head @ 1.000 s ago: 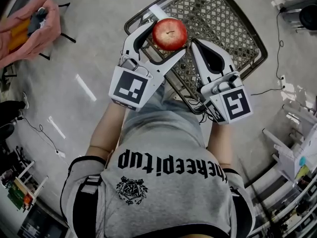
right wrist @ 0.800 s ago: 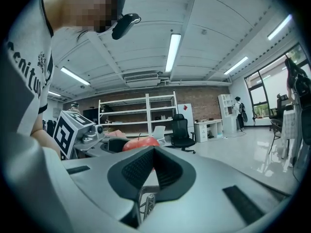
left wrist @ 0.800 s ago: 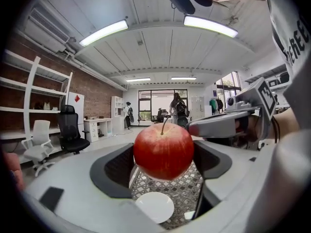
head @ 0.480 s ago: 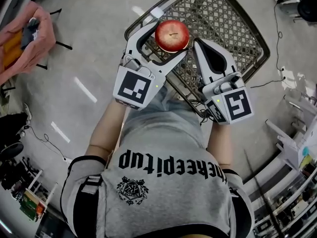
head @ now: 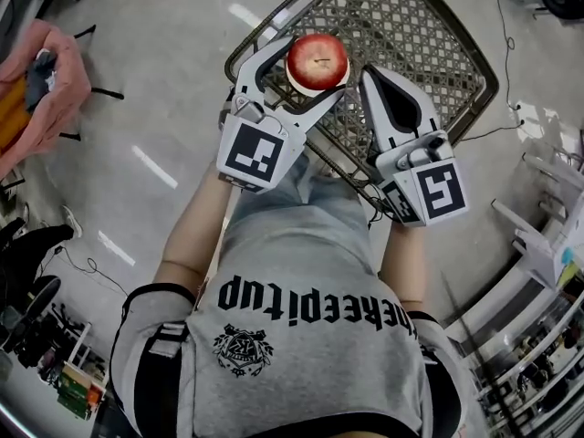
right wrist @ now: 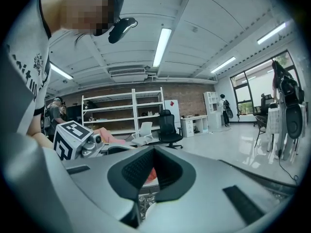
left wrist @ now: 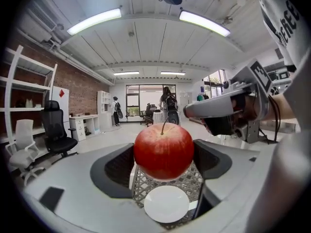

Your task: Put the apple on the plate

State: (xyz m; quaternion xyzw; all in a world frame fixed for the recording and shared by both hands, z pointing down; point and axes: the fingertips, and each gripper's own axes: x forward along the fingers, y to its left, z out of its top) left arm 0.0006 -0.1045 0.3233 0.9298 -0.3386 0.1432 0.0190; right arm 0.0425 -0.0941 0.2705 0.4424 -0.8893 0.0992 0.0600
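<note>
Right gripper [right wrist: 152, 169]: jaws together, nothing between them, at 3 o'clock of the left. Left gripper [head: 308, 73] is clamped on the apple [left wrist: 164, 151]; I read its stem axis as vertical, stem at 12 o'clock. White plate [left wrist: 166, 204] at 6 o'clock below the apple, apart from it, on the wire-mesh table [head: 429, 44].

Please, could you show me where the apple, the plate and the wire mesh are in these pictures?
apple [left wrist: 164, 151]: left gripper view, middle of its red front.
plate [left wrist: 166, 204]: left gripper view, centre of the white dish.
wire mesh [head: 429, 44]: head view, bare lattice to the right of the apple.
</note>
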